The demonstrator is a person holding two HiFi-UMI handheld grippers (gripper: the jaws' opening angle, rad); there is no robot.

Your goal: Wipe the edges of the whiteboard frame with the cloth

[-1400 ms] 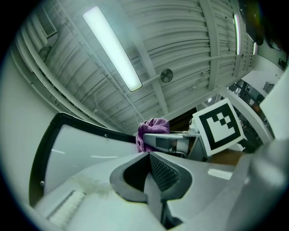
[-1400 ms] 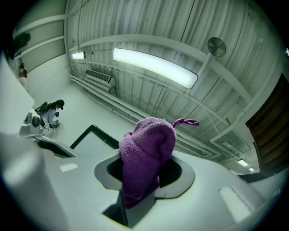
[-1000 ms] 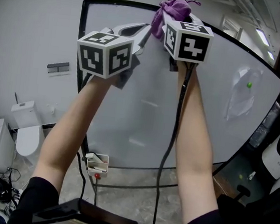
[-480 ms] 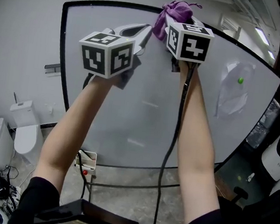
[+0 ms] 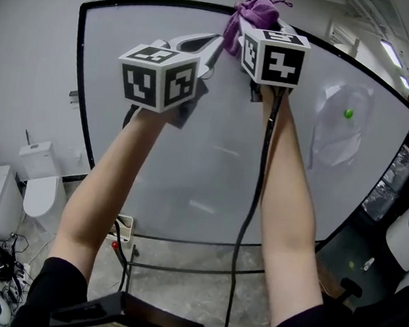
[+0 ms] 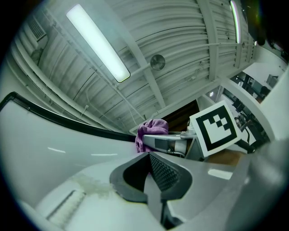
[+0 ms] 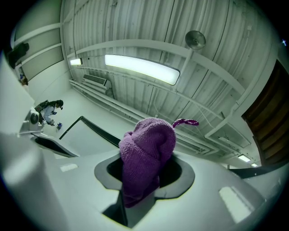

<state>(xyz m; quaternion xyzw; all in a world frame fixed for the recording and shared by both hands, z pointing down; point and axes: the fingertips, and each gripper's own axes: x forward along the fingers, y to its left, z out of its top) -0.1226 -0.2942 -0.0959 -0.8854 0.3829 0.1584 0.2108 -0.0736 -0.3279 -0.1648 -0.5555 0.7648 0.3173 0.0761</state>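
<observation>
The cloth (image 7: 146, 155) is a purple knitted piece with a fine ribbed weave, bunched into a rounded lump with folds down its near side and one thin loose strand curling off its top to the right. It is pinched between the fingers (image 7: 185, 178) of the right gripper (image 7: 144, 176), which close tightly on its lower part, while most of the lump stands out past the fingertips. In the head view the cloth (image 5: 251, 14) lies just beyond those fingertips at the top edge of the black whiteboard frame (image 5: 156, 5), over the pale grey whiteboard (image 5: 205, 159); whether it presses on the frame cannot be told. The left gripper (image 6: 149, 171) has its fingers (image 6: 165, 173) pressed together with nothing between them, one pad showing a fine grid texture. Its fingertips point toward the cloth (image 6: 151, 131), which sits just beyond them and slightly to their right, with the frame's dark top line (image 6: 54, 115) running off to their left. The print in view is the black-and-white square patterns on the marker cubes, one on the left gripper (image 5: 158, 78) and one on the right gripper (image 5: 273, 55), well back from the fingertips toward the arms. A black cable (image 5: 245, 222) hangs down from the right gripper along the forearm. Far to the right of the right fingers, a small green dot (image 5: 348, 114) sits on the board. A long ceiling lamp (image 7: 142, 67) glows beyond the cloth.
</observation>
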